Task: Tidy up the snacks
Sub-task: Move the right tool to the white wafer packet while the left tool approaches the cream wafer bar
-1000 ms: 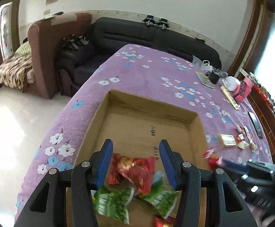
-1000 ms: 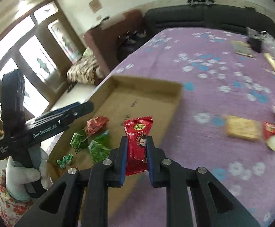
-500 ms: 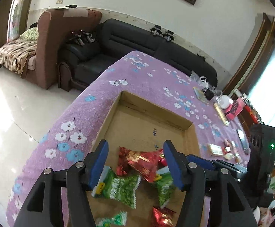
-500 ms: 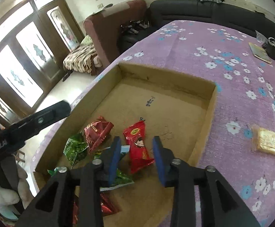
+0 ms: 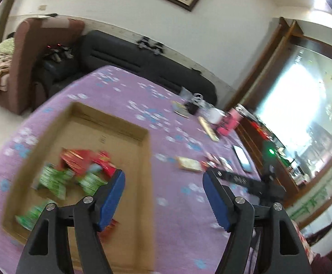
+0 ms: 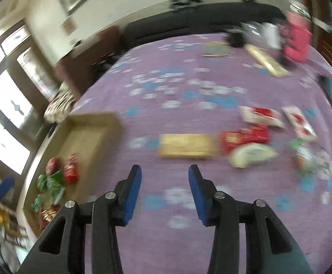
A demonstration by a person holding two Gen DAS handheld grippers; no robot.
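left tool (image 5: 163,196): jaws opening, empty | right tool (image 6: 164,186): jaws opening, empty

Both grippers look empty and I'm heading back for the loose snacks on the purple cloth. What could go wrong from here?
1. The yellow flat packet, red packet and pale packet lie touching or overlapping; the opening, empty right gripper may pinch two.
2. Both views are motion-blurred, so aim may be off.
3. The opening, empty left gripper hangs by the cardboard box wall and could knock it.

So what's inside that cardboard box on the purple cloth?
Inside the cardboard box lies a loose heap of red snack packets and green snack packets. The picture is blurred, so no exact count, and the left gripper covers the box's near corner.
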